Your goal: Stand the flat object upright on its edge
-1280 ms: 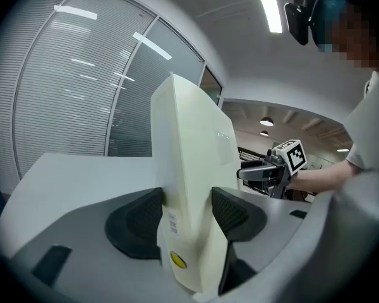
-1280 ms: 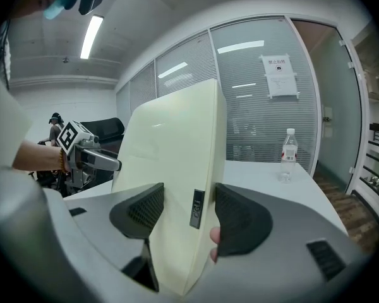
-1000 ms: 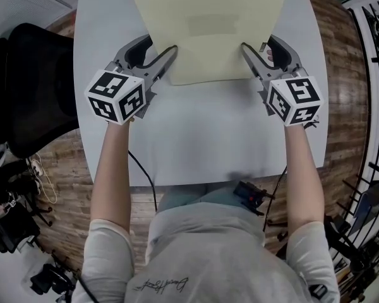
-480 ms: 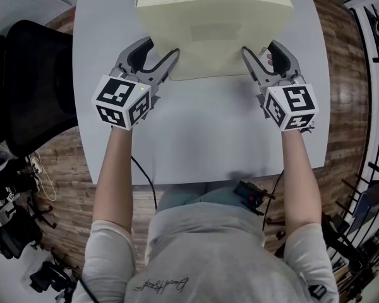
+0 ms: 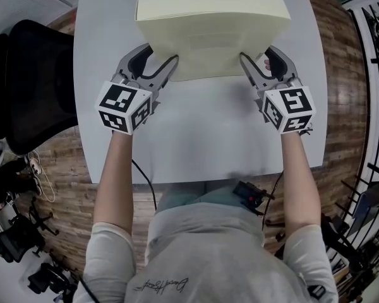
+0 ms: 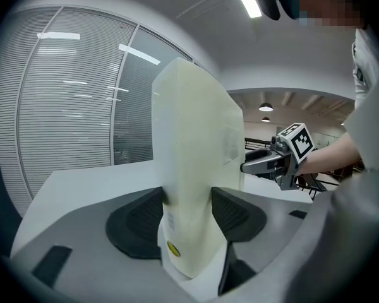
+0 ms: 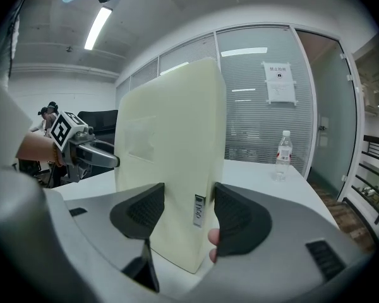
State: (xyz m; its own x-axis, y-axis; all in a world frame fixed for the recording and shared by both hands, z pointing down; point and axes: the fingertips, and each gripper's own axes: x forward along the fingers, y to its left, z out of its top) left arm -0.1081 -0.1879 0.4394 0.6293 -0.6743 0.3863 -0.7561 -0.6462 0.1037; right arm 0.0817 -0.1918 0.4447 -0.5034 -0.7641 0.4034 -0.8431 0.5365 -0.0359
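Note:
A pale yellow flat slab [image 5: 208, 36] rests on its near edge on the white table [image 5: 202, 144], tipped up steeply with its top edge leaning toward me. My left gripper [image 5: 156, 57] is shut on the slab's left side edge and my right gripper [image 5: 260, 55] is shut on its right side edge. In the left gripper view the slab [image 6: 196, 156] rises tall between the pads of that gripper [image 6: 188, 216]. In the right gripper view the slab [image 7: 170, 144] is pinched by that gripper [image 7: 183, 216], with a small label on its edge.
A black chair [image 5: 31, 81] stands left of the table. A water bottle [image 7: 282, 153] stands on the table's far right part. Glass walls with blinds lie behind. Wood floor surrounds the table; its near edge is just past my wrists.
The slab has tipped further up, so its face looks shorter from above. Both grippers have moved slightly away from me with it and stay clamped on its sides.

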